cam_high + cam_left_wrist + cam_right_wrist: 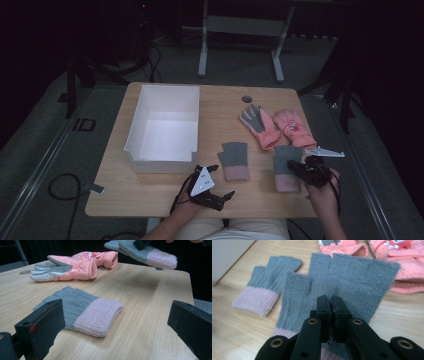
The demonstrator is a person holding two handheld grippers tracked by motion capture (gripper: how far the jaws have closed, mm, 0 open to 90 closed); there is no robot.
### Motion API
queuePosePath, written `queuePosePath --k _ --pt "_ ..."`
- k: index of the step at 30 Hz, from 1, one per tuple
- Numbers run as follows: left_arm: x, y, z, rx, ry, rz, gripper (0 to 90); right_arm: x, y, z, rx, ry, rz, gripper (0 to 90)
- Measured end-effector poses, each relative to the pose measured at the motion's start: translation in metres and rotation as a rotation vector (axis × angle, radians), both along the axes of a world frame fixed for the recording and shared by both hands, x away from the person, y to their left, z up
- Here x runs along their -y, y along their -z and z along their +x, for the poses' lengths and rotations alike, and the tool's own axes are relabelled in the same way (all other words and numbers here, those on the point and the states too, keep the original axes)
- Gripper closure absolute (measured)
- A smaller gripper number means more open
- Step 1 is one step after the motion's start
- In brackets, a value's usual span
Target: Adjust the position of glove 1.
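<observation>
Black fingers, brass-ringed screw holes, grey three-cornered plate.

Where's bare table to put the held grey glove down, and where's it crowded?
Free: front strip between left gripper and table edge, and the back edge behind the white bin. Crowded: right half, where the pink gloves, lying grey glove and right gripper with held grey glove cluster.

Between the right gripper's closed jaws sits one knit glove. Beyond its jaw tips lie two padded gloves; left of them, a second knit glove. That glove lies just ahead of the left gripper's parted jaws.
</observation>
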State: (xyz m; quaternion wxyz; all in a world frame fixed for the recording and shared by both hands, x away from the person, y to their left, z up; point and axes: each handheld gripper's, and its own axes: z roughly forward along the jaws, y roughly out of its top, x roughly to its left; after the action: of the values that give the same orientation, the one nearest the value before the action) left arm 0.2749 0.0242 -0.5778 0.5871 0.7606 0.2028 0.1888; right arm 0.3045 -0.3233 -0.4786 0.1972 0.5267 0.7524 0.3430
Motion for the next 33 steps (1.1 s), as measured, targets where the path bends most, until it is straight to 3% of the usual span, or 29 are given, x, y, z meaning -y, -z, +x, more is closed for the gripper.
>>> queuePosePath --k 5,14,20,28,31,32,33 --pt "0.0 0.0 0.0 0.005 -0.003 0.002 0.7 -0.006 0.018 0.001 -0.018 0.006 -0.004 85.6" --pt "0.0 0.0 0.0 -0.001 0.0 0.0 0.7 -0.008 0.053 0.029 -0.087 0.007 -0.057 85.5" --pt "0.0 0.0 0.0 -0.001 0.001 -0.002 0.7 -0.01 0.066 0.036 -0.107 0.02 -0.078 81.5" --pt "0.0 0.0 0.0 0.0 0.004 0.006 0.7 -0.004 0.061 0.04 -0.103 -0.01 -0.067 70.7" --pt "0.0 0.0 0.0 -0.002 0.005 0.003 0.7 0.004 0.052 0.042 -0.076 -0.092 -0.064 65.7" --pt "0.0 0.0 0.0 -0.002 0.005 0.003 0.7 0.004 0.052 0.042 -0.076 -0.092 -0.064 65.7" --pt "0.0 0.0 0.0 -0.004 0.005 0.003 0.7 0.006 0.047 0.042 -0.08 -0.162 -0.083 63.6"
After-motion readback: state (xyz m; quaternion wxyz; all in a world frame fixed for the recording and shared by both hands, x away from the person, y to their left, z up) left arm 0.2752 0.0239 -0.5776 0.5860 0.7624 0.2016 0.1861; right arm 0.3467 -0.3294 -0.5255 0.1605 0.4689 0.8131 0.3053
